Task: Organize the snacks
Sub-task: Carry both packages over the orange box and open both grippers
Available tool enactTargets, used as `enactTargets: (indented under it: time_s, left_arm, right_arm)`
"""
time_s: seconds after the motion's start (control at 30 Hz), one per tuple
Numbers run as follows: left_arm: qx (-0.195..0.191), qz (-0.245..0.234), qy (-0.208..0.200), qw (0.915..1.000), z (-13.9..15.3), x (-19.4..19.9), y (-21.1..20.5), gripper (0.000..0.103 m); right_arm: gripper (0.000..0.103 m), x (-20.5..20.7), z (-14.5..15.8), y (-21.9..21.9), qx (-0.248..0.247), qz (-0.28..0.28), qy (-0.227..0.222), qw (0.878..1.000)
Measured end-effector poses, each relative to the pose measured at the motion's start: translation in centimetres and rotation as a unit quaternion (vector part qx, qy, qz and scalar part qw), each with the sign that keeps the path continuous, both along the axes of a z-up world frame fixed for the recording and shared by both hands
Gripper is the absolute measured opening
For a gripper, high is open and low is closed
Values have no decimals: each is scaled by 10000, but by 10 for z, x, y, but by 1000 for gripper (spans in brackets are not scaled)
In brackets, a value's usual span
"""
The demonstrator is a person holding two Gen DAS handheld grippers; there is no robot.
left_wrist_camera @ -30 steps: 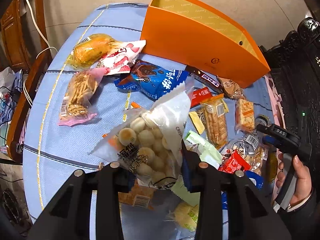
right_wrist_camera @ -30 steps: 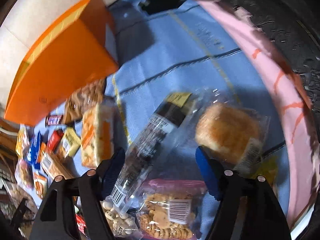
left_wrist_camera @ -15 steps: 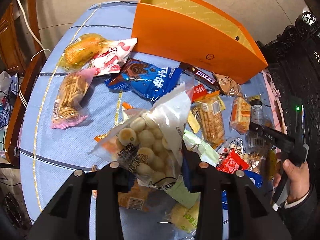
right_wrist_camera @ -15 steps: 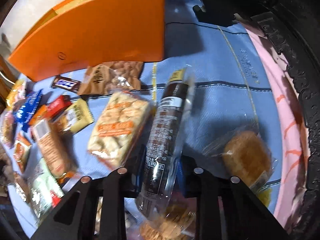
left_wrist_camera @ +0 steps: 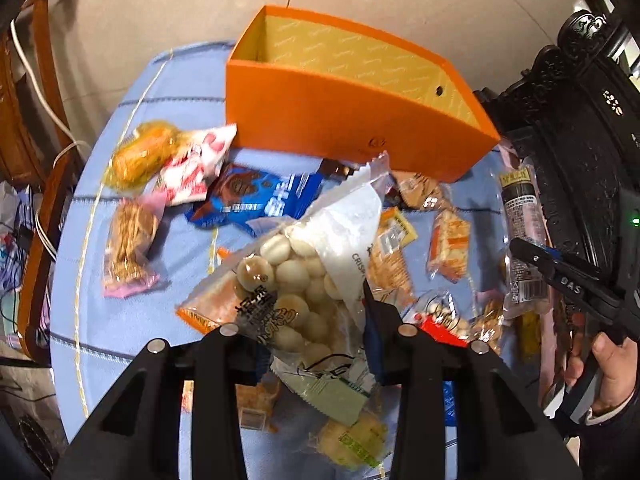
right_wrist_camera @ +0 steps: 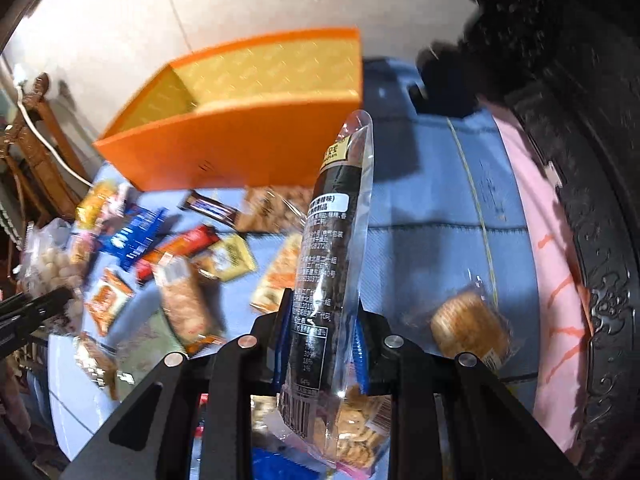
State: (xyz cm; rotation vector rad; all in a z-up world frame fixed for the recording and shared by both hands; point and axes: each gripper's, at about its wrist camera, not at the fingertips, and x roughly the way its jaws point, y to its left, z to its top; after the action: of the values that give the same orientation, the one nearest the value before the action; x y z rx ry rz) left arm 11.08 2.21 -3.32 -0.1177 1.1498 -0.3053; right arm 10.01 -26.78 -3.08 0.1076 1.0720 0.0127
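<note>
My left gripper [left_wrist_camera: 316, 320] is shut on a clear bag of round white puffs [left_wrist_camera: 292, 276] and holds it above the blue tablecloth. My right gripper [right_wrist_camera: 320, 316] is shut on a long dark snack pack [right_wrist_camera: 332, 248] and holds it upright; that pack [left_wrist_camera: 522, 236] and the right gripper [left_wrist_camera: 560, 276] also show at the right of the left wrist view. An open orange box [left_wrist_camera: 344, 120] stands at the far side of the table, empty as far as I can see. It also shows in the right wrist view [right_wrist_camera: 240, 144].
Several snack packs lie scattered on the cloth: a blue cookie bag [left_wrist_camera: 256, 200], a red-white pack [left_wrist_camera: 192, 164], a yellow bun [left_wrist_camera: 140, 152], a round cake [right_wrist_camera: 468, 328]. Dark carved furniture [left_wrist_camera: 580, 120] stands on the right, a wooden chair [left_wrist_camera: 36, 128] on the left.
My right gripper closed on the long dark pack and lifted it upright off the cloth. My left gripper rose with the puff bag, nearer the orange box.
</note>
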Motion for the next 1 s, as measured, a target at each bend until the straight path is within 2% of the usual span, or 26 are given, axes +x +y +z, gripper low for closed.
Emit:
enactTargets:
  time_s: [0.2, 0.33, 0.47, 0.6, 0.67, 0.7, 0.73, 0.77, 0.87, 0.93, 1.0]
  left_arm:
    - [-216, -75, -313, 9992, 39, 34, -12, 36]
    - [-382, -167, -514, 9978, 66, 83, -28, 36]
    - [-468, -211, -426, 9978, 75, 150, -51, 36]
    - [-455, -108, -167, 9988, 63, 210, -66, 37]
    - [-345, -11, -74, 9994, 55, 227, -70, 54]
    - [-170, 126, -114, 9997, 52, 235, -71, 79]
    - [-20, 253, -200, 9995, 51, 239, -71, 90]
    - [64, 319, -284, 9991, 50, 242, -70, 92]
    - [77, 269, -360, 9990, 48, 245, -66, 97]
    - [196, 220, -377, 9989, 47, 238, -65, 97]
    - [245, 75, -319, 9992, 46, 226, -61, 98]
  right_arm:
    - [26, 26, 53, 18, 200, 331, -621, 9973]
    - [26, 76, 76, 31, 437, 400, -904, 9941]
    - [26, 133, 77, 36, 667, 307, -933, 9929]
    - [26, 191, 65, 36, 680, 168, -805, 9943]
    - [31, 208, 57, 37, 490, 157, -699, 9962]
    - [30, 216, 52, 38, 348, 113, -593, 9976]
    - [33, 222, 48, 35, 298, 45, -557, 9980]
    - [40, 224, 47, 33, 316, 56, -583, 9978]
    - [55, 218, 46, 32, -63, 109, -734, 9972]
    - [58, 206, 48, 29, -141, 126, -820, 9965]
    - [67, 191, 52, 24, -206, 110, -948, 9952]
